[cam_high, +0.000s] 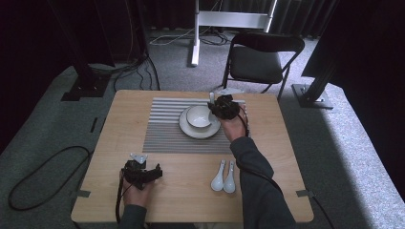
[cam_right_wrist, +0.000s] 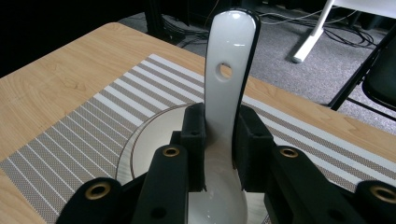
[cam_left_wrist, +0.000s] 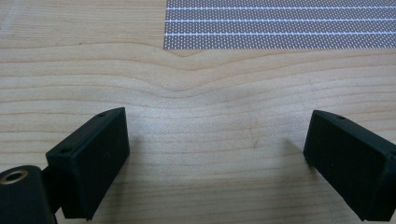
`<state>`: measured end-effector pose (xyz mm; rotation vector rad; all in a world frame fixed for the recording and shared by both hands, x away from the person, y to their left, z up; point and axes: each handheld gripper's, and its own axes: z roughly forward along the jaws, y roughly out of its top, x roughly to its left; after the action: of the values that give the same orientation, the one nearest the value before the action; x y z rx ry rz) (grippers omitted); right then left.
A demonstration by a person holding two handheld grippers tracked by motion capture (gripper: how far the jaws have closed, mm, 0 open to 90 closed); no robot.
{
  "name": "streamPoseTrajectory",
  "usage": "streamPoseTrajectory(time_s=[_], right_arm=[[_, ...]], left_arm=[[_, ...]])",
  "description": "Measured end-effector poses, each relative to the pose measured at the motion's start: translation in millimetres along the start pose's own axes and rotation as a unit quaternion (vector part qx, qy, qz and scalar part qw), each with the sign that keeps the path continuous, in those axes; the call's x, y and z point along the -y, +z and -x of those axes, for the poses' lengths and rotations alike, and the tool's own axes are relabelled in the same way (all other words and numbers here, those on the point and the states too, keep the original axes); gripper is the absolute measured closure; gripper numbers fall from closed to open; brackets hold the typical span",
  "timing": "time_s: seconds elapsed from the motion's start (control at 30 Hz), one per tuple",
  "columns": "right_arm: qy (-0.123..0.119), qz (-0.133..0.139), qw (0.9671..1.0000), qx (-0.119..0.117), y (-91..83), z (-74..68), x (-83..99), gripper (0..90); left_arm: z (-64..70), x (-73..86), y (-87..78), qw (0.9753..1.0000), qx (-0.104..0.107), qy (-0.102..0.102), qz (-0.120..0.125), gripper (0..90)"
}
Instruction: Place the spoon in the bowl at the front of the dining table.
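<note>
Setting: dim room, grey carpet, dark curtains; a black folding chair (cam_high: 260, 59) stands beyond the far edge of a light wooden bench (cam_high: 191, 191).

Item 1. Striped grey placemat (cam_high: 167, 129), laid on the far half of the bench, centred between the left and right edges.

Item 2. White plate (cam_high: 187, 129) on the placemat, toward its right part; a white bowl (cam_high: 198, 117) sits on the plate.

Item 3. White ceramic spoon (cam_right_wrist: 229, 74), held in the right gripper (cam_high: 223, 108). The jaws pinch its handle from both sides near the bowl end; the handle rises up and away from the gripper, a small hole through it showing in the right gripper view. In that view the spoon is over the plate (cam_right_wrist: 135, 149); whether it touches the plate or bowl cannot be told. In the high view the gripper is at the right rim of the bowl, near the far edge of the placemat.

Item 4. Two more white spoons (cam_high: 223, 176), lying side by side on bare wood toward the near edge, just right of centre, handles pointing to the far edge.

Item 5. Left gripper (cam_high: 141, 172), near the near-left corner of the bench, holding nothing. Its jaws are spread wide over bare wood, the near edge of the placemat (cam_left_wrist: 280, 23) ahead of them.
</note>
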<state>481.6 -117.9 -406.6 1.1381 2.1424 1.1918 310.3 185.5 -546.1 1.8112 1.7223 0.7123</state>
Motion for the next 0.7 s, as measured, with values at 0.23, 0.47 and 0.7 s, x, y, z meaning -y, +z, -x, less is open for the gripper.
streamPoseTrajectory(time_s=[0.23, 0.47, 0.7], right_arm=[[0.007, 0.004, 1.0, -0.004, 7.6, 0.1, -4.3, 75.7], [0.015, -0.002, 0.9999, -0.005, 16.4, -0.4, -5.0, 75.7], [0.022, 0.002, 0.9997, -0.009, 22.1, -1.7, -4.6, 75.8]], left_arm=[[0.0, 0.0, 0.0, 1.0, 0.0, 0.0, 0.0, 7.2], [0.0, 0.0, 0.1, 1.0, 0.0, 0.0, 0.0, 7.2], [0.0, 0.0, 0.0, 1.0, 0.0, 0.0, 0.0, 7.2]])
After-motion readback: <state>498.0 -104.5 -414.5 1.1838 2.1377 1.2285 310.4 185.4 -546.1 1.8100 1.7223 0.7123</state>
